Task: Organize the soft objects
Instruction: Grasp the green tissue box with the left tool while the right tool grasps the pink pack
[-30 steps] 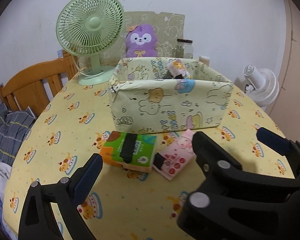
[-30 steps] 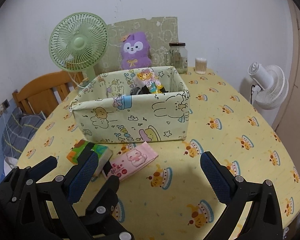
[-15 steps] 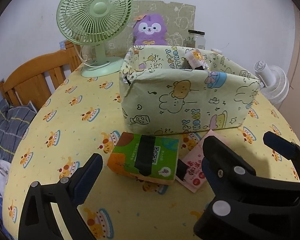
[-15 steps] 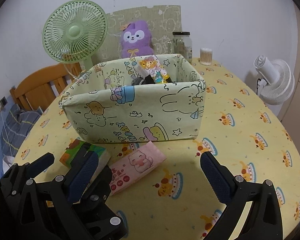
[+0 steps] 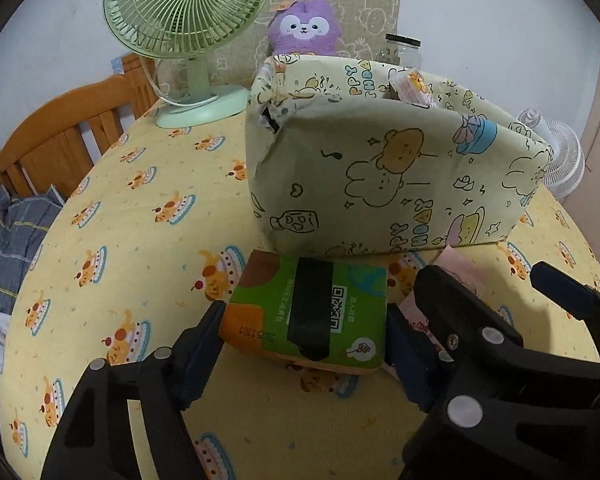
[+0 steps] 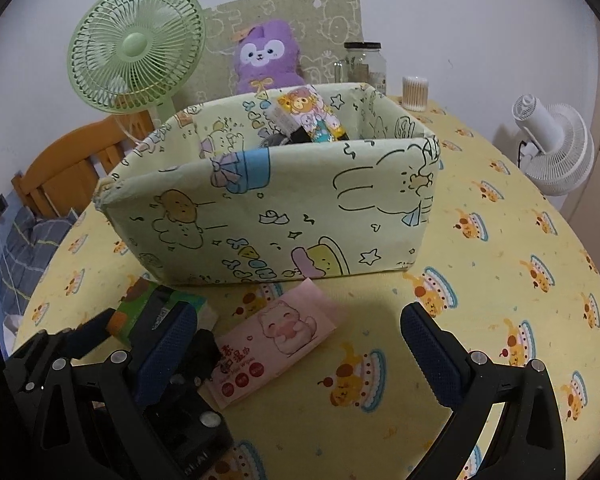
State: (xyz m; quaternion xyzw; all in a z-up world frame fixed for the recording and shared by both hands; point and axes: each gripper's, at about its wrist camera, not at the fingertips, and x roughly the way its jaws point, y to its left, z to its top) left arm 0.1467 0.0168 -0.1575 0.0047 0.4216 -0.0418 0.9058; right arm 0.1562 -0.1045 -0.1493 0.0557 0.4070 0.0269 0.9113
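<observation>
Tissue pack being closed on beside the fabric bin

A round table [image 6: 500,288] in a yellow cake-print cloth is being occupied by an open fabric bin [image 6: 268,216] with cartoon drawings, in which small packets are standing. A green fan [image 6: 136,48] and a purple plush [image 6: 266,56] are set behind it. The green tissue pack [image 5: 312,312] is lying on the cloth just in front of the bin, between the fingers of the left gripper [image 5: 304,324], whose jaws are closing with the pads at its sides. The pink wipes pack [image 6: 276,340] is lying beside it, under the right gripper [image 6: 296,344], whose jaws are being held wide apart.
</observation>
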